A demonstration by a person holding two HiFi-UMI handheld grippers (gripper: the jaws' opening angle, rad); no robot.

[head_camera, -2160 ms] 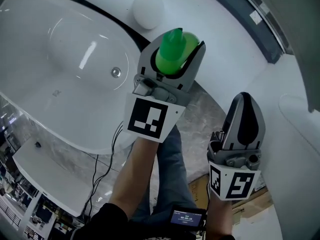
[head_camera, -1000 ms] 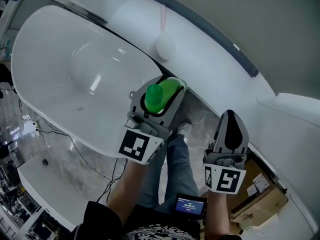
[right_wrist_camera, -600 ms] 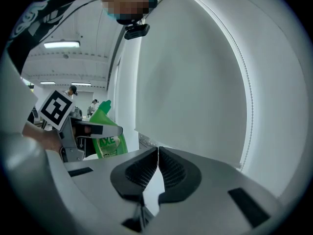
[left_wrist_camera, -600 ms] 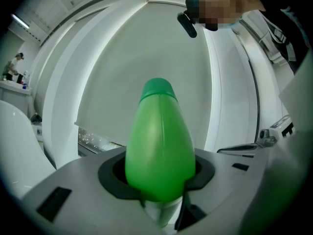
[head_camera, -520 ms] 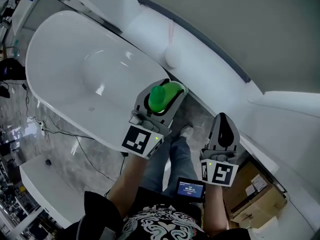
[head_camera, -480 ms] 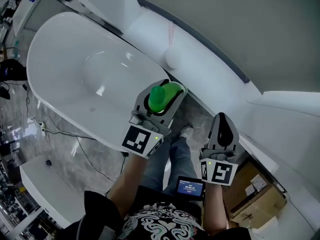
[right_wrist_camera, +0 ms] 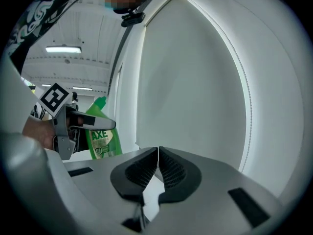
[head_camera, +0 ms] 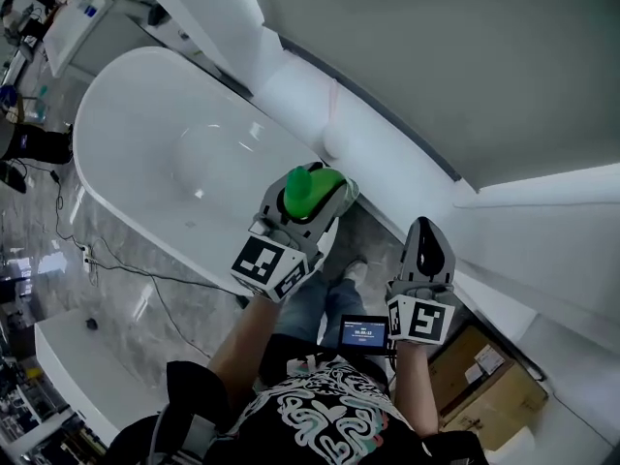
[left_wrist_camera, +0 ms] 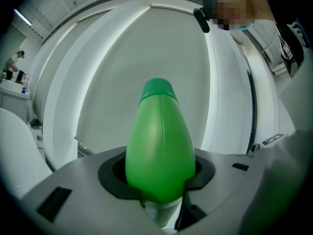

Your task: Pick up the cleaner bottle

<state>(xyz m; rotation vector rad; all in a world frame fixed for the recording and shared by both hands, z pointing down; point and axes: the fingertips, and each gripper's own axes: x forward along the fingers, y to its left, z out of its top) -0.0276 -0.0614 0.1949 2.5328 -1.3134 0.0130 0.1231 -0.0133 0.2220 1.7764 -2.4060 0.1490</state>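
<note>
Your left gripper (head_camera: pixel 325 184) pinches the green bottle (head_camera: pixel 302 190) around its body, cap up, above the near rim of the white bathtub (head_camera: pixel 145 148). Your right gripper (head_camera: pixel 427 229), pressed together and empty, is just beside it. A cardboard box (head_camera: pixel 496 390) sits on the floor at the lower right, and a cable (head_camera: pixel 116 267) trails beside the tub.

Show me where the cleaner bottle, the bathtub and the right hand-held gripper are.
cleaner bottle (left_wrist_camera: pixel 159 146): left gripper view, on its green body.
bathtub (head_camera: pixel 145 163): head view, on its bare white inner wall.
right hand-held gripper (right_wrist_camera: pixel 158 153): right gripper view, where its closed fingertips meet.
</note>
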